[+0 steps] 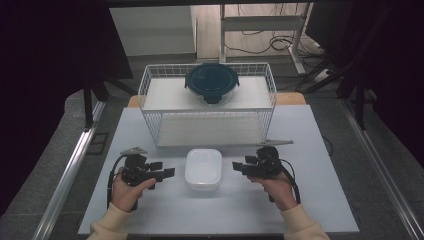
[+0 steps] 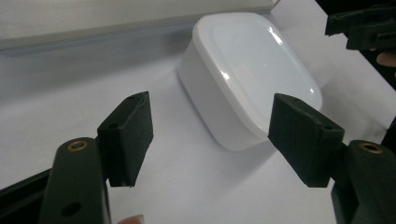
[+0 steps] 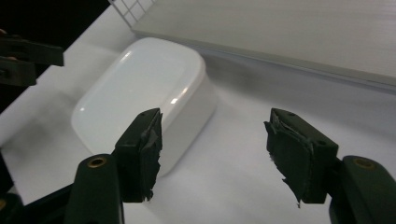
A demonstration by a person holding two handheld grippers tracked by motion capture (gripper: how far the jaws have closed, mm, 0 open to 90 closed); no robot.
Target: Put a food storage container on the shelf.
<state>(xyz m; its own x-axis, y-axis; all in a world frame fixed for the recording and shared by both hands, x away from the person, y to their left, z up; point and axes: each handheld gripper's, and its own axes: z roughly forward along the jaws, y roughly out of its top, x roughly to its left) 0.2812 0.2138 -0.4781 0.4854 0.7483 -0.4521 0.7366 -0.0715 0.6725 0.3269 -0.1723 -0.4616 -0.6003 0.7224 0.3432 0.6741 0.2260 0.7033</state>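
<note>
White lidded container (image 1: 203, 169) on counter (image 1: 165, 210) between both grippers, left gripper (image 1: 169, 172) fingers (image 2: 127, 135) spread wide, holding nothing, right gripper (image 1: 237, 166) fingers (image 3: 140, 149) parted, empty, clear of container.

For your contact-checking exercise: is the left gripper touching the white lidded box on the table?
Apart. In the high view bare table lies between the left gripper and the white box.
</note>
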